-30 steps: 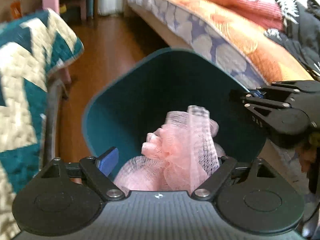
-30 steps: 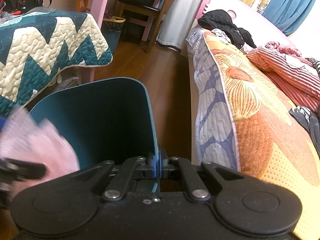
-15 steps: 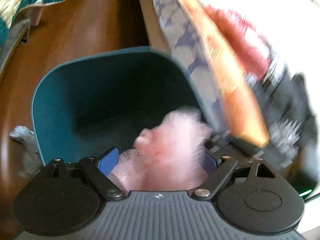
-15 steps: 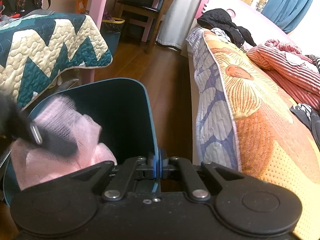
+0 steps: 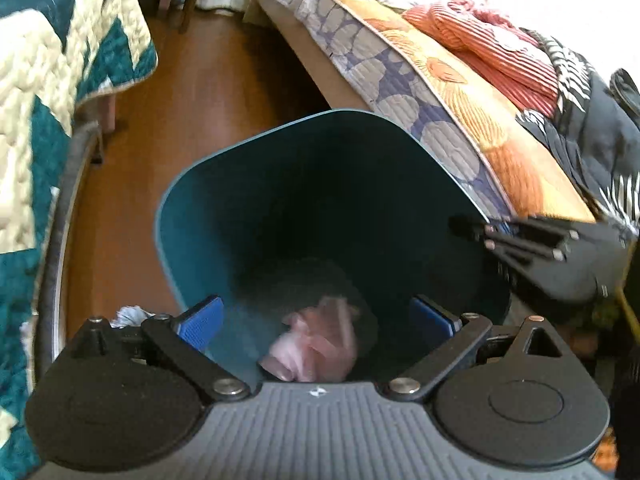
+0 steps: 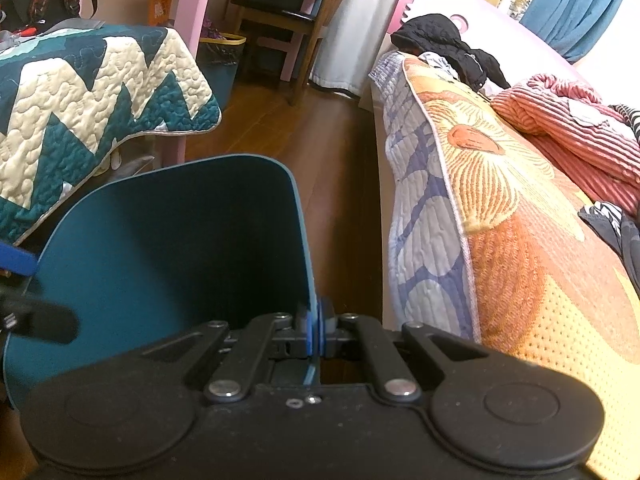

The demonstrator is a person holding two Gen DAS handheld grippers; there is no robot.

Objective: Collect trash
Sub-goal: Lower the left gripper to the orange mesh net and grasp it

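Bin: tall dark-teal plastic trash bin (image 5: 248, 216), mouth tilted toward the left wrist cam, long axis running from the rim down to its dark bottom.
Trash: crumpled pink mesh net wad (image 5: 316, 344) inside the bin, low down (blurred, so no axis readable), clear of both pads.
Left hand-held gripper (image 5: 318, 316): over the bin mouth, jaws opening wide, blue pads well apart, nothing gripped.
Right hand-held gripper (image 6: 314, 330): clamped on the bin's thin rim wall, pads pressed either side.
Surroundings: wood floor (image 6: 280, 120) btw. orange floral bed quilt (image 6: 500, 216) and teal-cream zigzag quilt (image 6: 80, 104).
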